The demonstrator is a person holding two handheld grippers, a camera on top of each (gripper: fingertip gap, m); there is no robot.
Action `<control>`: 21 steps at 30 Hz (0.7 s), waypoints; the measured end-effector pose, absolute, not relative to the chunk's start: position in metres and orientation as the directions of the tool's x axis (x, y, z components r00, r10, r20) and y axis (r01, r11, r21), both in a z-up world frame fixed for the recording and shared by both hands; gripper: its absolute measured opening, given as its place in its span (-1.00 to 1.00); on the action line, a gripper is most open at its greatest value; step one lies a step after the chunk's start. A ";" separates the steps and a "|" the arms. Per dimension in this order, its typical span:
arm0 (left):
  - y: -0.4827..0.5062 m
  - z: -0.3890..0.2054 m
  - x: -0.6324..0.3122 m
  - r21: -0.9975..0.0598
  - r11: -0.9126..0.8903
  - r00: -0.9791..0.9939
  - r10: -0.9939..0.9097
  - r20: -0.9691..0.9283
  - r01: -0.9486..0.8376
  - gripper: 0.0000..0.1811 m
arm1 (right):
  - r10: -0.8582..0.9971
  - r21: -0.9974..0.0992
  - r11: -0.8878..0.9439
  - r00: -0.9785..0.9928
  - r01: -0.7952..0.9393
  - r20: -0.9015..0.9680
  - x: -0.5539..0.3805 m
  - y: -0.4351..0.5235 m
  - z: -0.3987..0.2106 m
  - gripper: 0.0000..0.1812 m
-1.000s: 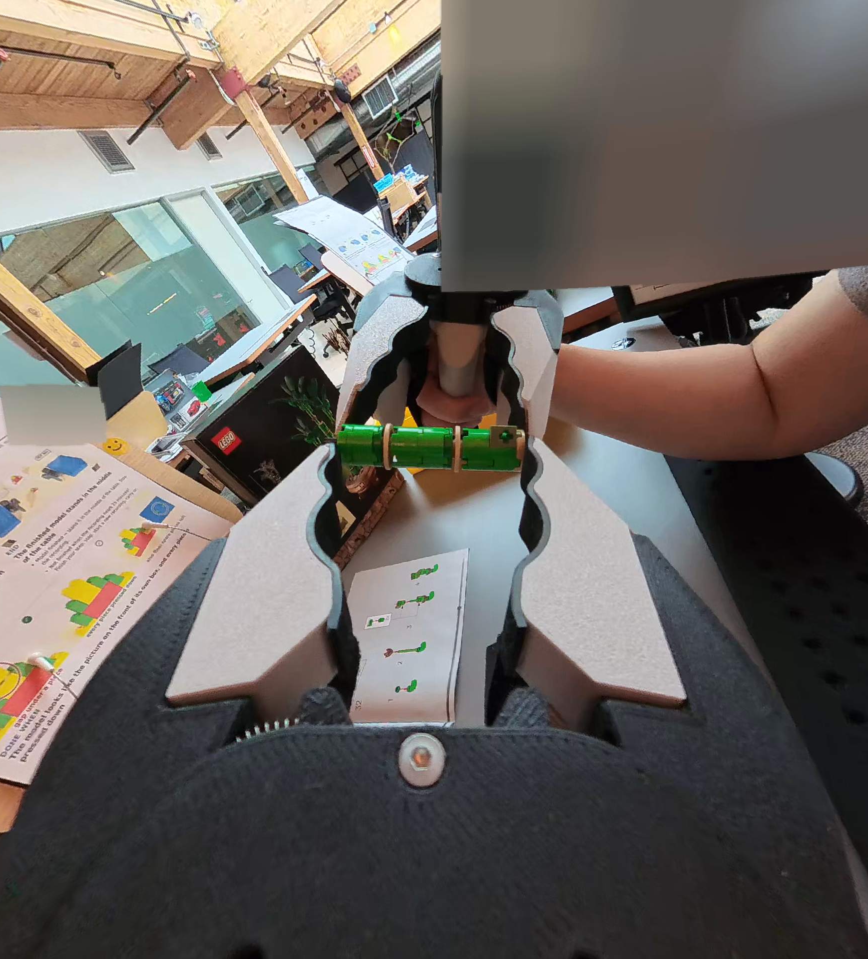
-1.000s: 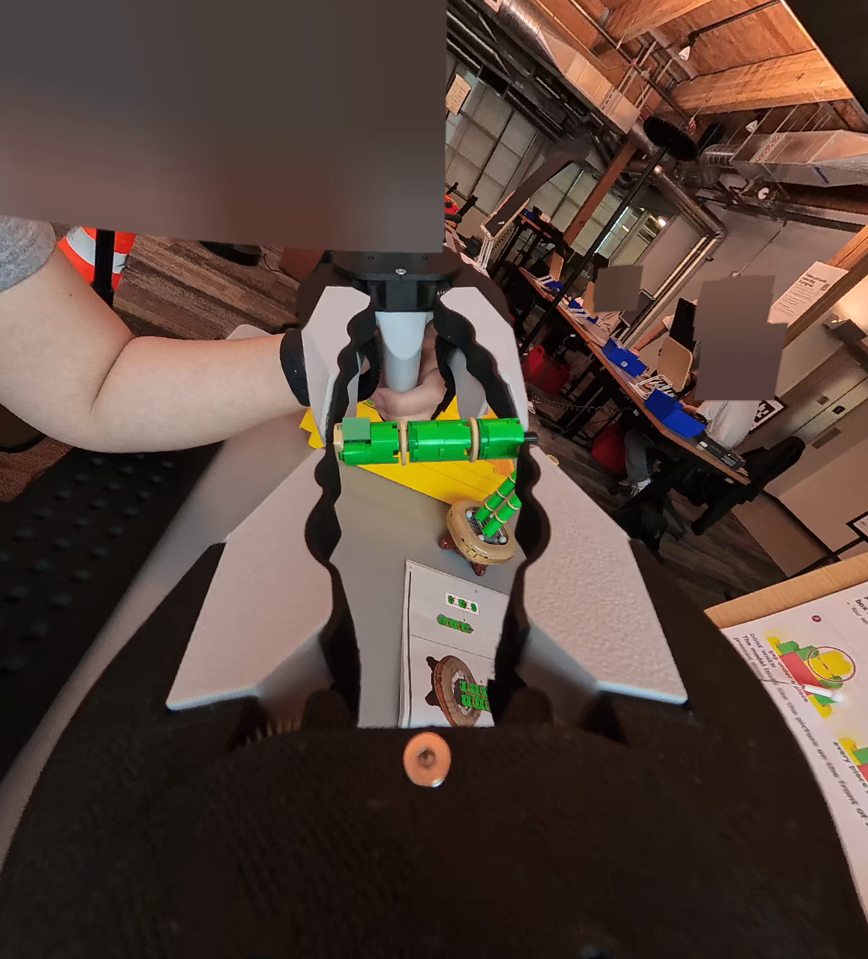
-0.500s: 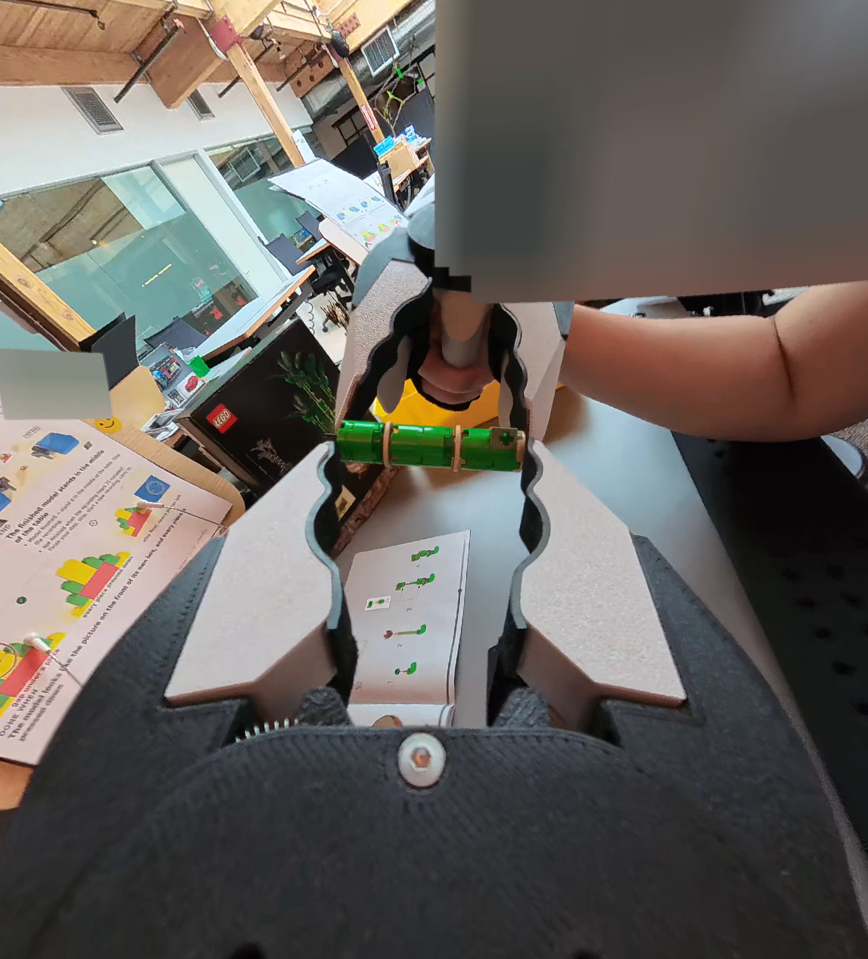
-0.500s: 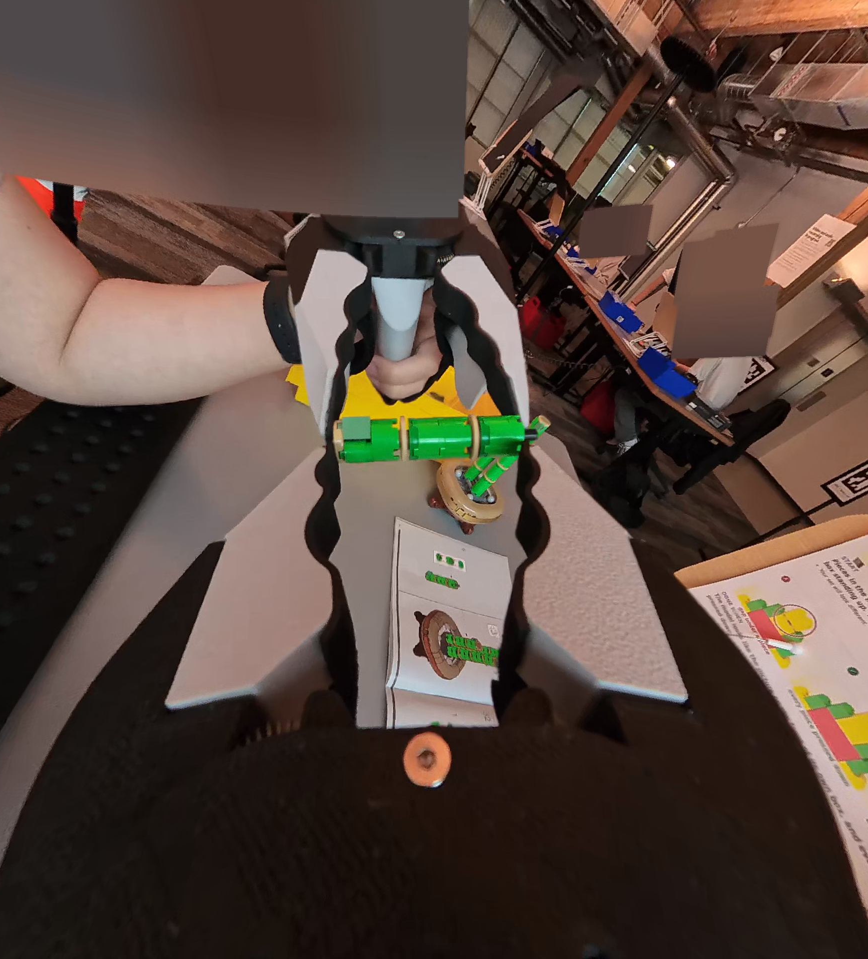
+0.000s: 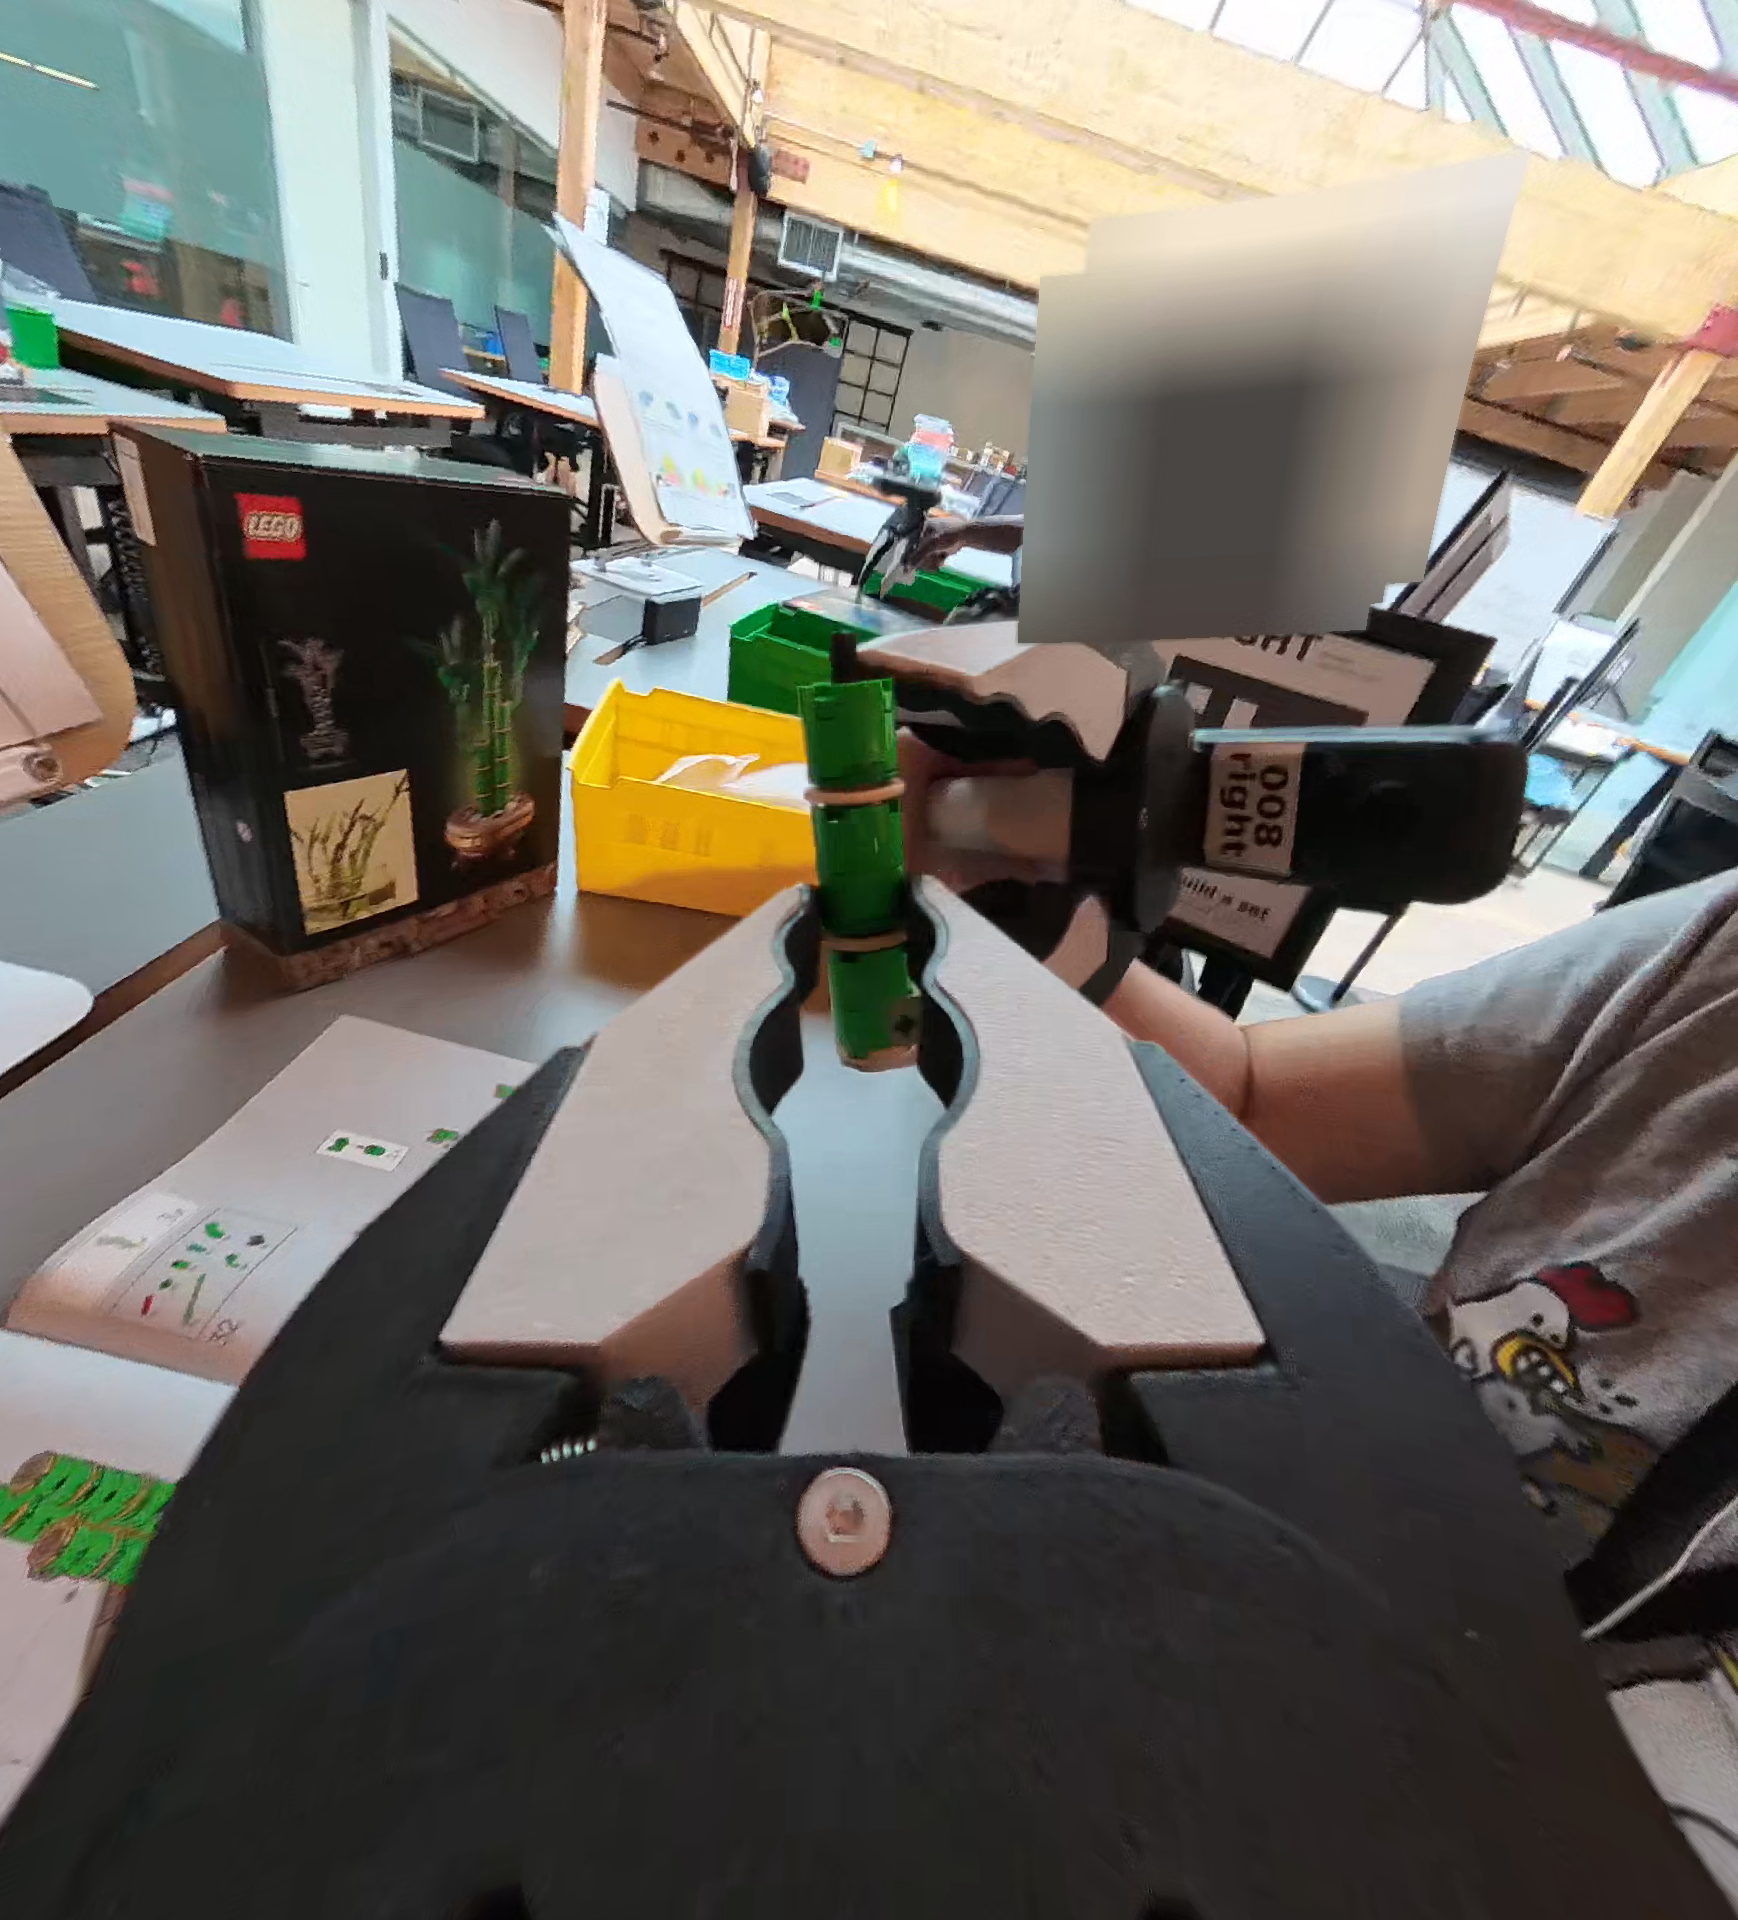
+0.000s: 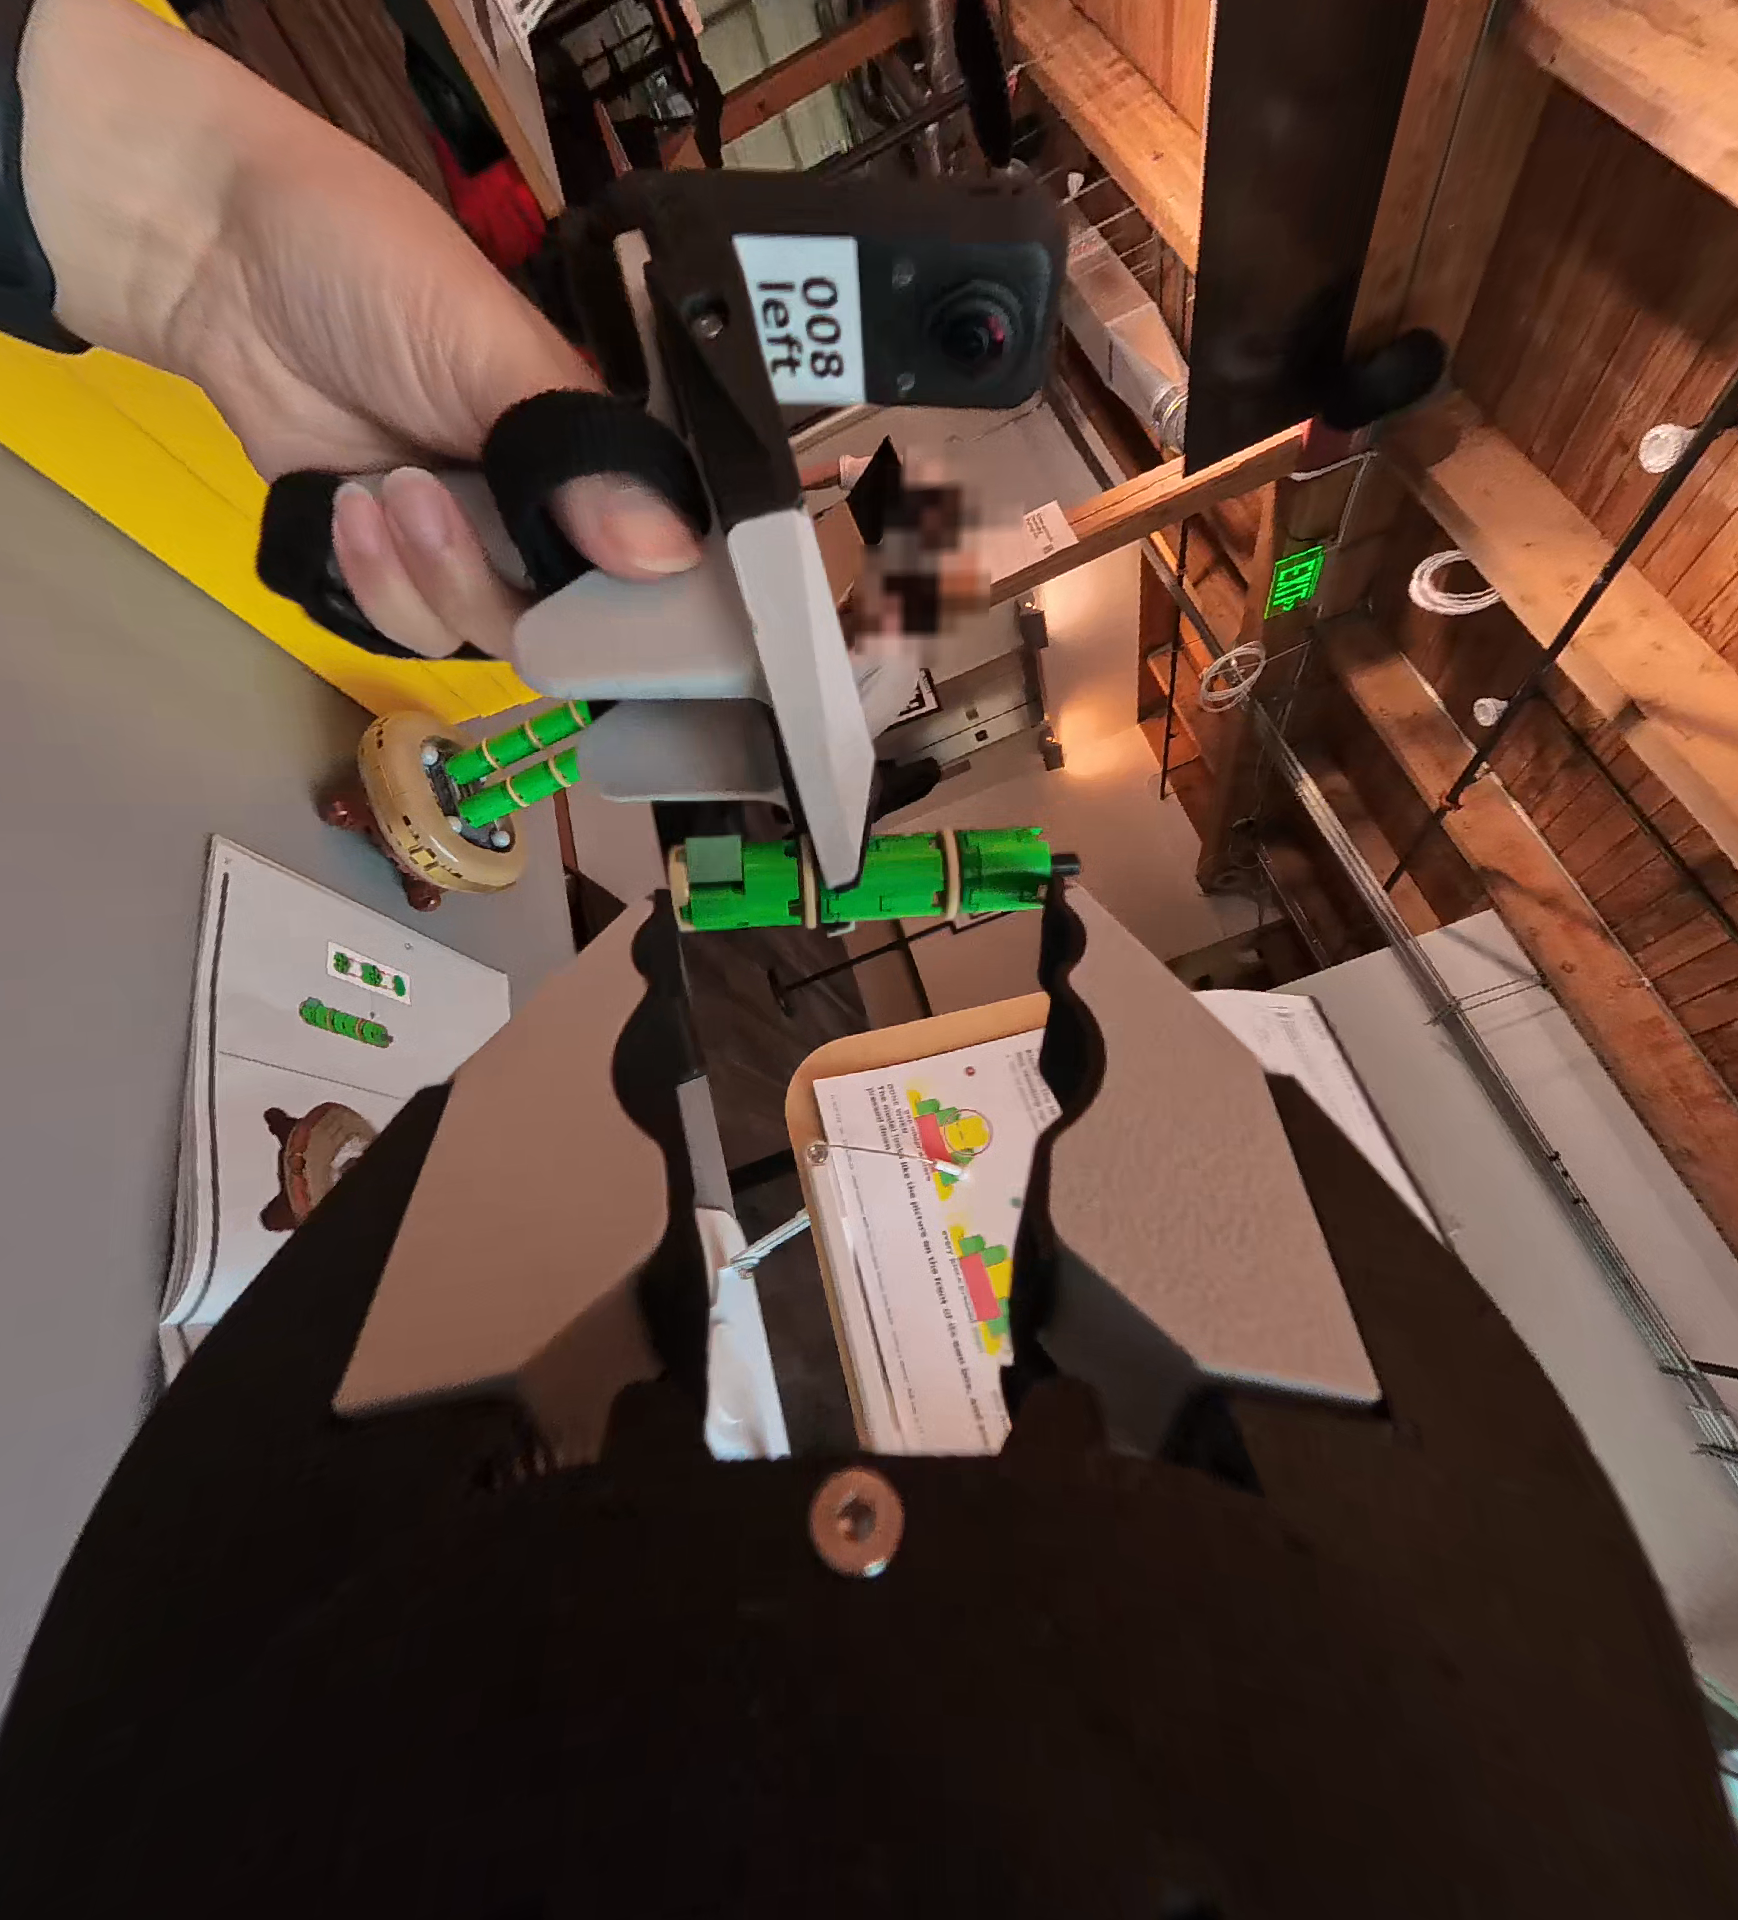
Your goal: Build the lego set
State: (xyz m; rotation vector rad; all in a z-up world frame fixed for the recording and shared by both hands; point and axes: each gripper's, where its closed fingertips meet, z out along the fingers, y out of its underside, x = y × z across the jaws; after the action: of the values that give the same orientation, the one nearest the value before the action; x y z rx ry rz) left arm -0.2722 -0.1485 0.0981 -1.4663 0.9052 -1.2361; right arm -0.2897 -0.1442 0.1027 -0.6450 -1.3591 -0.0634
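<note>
Left gripper (image 5: 860,940): closed tight across the middle of the green bamboo stalk (image 5: 857,871), its tips pinching just above the lower tan ring.
Right gripper (image 6: 857,902): jaws spread wide, spanning the stalk's whole length, one fingertip (image 6: 659,928) at the tan-capped end and the other at the black pin end; whether both tips press on the ends I cannot tell.
Stalk: lifted clear of the worktop (image 5: 169,1049), upright in the left wrist view, lying crosswise in the right wrist view; three green segments split by two tan rings.
Hands: the person's left hand (image 6: 377,384), in a fingerless black glove, wraps the left gripper's handle from above; the right hand's fingers (image 5: 969,800) show behind the stalk, curled on the other handle.
Open room: bare grey worktop lies under the stalk; the open instruction booklet (image 5: 252,1184) sits below and to the left, its near edge running toward the camera.
Back edge: the black set box (image 5: 345,686) stands upright, and the yellow bin (image 5: 678,800) sits just beside it, both well behind the stalk.
Partly built base (image 6: 439,800): round tan pot with two green stalks plugged in, resting on the worktop near the booklet's far corner, apart from both grippers.
Side: a wooden board with a picture sheet (image 6: 938,1195) shows between the right gripper's fingers.
</note>
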 end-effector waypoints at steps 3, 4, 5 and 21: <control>-0.134 0.089 -0.283 -0.976 -0.216 0.302 -0.931 0.207 0.002 -0.85 | 0.419 -0.450 0.775 0.174 0.443 0.891 -0.285 -0.132 0.084 -0.18; -0.134 0.085 -0.285 -0.981 -0.195 0.300 -0.937 0.179 -0.022 -0.85 | 0.494 -0.511 0.746 0.158 0.427 0.855 -0.282 -0.131 0.079 -0.18; -0.133 0.081 -0.286 -0.985 -0.165 0.310 -0.940 0.142 -0.051 -0.85 | 0.599 -0.607 0.696 0.157 0.384 0.785 -0.279 -0.131 0.077 -0.23; -0.126 0.052 -0.274 -0.976 -0.076 0.340 -0.940 0.001 -0.206 -0.84 | 0.993 -0.993 -0.091 0.074 -0.071 -0.096 -0.276 -0.113 0.097 -0.90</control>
State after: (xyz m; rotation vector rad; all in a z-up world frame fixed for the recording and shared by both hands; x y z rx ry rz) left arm -0.2737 -0.1258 0.0520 -1.5393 1.0789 -0.8641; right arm -0.2758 -0.1129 0.0972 -1.2623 -1.0568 1.2508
